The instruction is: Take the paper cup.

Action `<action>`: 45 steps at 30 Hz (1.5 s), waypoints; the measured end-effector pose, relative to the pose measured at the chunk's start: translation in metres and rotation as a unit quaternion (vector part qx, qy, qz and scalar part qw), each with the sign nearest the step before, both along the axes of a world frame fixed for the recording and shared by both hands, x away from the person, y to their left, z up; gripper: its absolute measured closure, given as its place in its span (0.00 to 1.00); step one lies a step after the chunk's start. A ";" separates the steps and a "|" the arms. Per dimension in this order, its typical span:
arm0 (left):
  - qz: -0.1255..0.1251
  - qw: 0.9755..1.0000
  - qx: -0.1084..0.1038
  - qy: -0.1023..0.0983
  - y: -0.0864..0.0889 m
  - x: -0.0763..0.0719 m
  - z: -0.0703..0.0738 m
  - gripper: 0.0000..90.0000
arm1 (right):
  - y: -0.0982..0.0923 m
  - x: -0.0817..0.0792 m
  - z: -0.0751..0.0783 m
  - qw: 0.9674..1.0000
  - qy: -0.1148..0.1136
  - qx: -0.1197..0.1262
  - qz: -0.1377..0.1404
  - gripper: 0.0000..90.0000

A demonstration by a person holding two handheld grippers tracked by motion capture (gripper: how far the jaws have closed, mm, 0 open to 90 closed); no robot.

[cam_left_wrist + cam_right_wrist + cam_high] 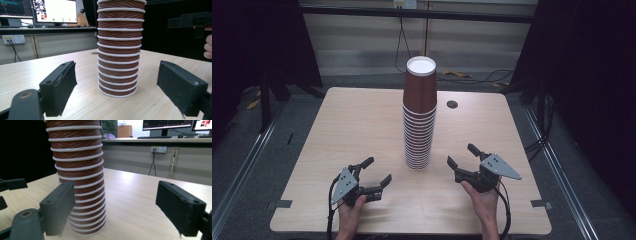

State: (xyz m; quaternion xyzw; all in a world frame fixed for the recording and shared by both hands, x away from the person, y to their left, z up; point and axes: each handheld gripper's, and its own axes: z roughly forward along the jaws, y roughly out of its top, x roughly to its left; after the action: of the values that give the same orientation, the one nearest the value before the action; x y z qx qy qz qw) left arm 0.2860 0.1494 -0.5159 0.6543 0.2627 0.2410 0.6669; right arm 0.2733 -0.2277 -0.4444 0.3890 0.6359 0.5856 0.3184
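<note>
A tall stack of brown paper cups with white rims (419, 120) stands upside down near the middle of the wooden table (352, 125). My left gripper (378, 170) rests low on the table, left of the stack's base and apart from it, jaws open and empty. My right gripper (461, 154) is held to the right of the base, also open and empty. In the left gripper view the stack (117, 50) rises just beyond my left gripper (117, 87), centred between the spread jaws. In the right gripper view the stack (78, 170) stands behind the left jaw of my right gripper (120, 206).
A small dark round hole (452, 104) sits in the tabletop behind and right of the stack. Monitors (55, 11) and a desk stand beyond the table's far side. Cables lie on the floor (477, 77) behind the table. Dark curtains flank both sides.
</note>
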 end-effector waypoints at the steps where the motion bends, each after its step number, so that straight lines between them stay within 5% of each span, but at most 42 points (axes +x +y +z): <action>1: 0.000 1.000 0.000 0.000 0.000 0.000 0.000 0.17 | 0.000 0.001 0.002 1.000 0.000 0.001 0.003 0.18; 23: 0.000 1.000 0.000 0.000 0.000 0.000 0.000 0.17 | 0.009 0.009 0.033 0.999 -0.005 -0.005 0.039 0.21; 45: 0.000 1.000 0.000 0.000 0.000 0.000 0.000 0.17 | 0.017 0.021 0.065 0.995 0.021 -0.001 0.100 0.25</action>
State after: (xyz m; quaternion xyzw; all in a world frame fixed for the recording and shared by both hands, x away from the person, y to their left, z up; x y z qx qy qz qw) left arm 0.2860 0.1494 -0.5159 0.6545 0.2625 0.2409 0.6669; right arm 0.2945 -0.2102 -0.3792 0.3351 0.6790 0.6054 0.2451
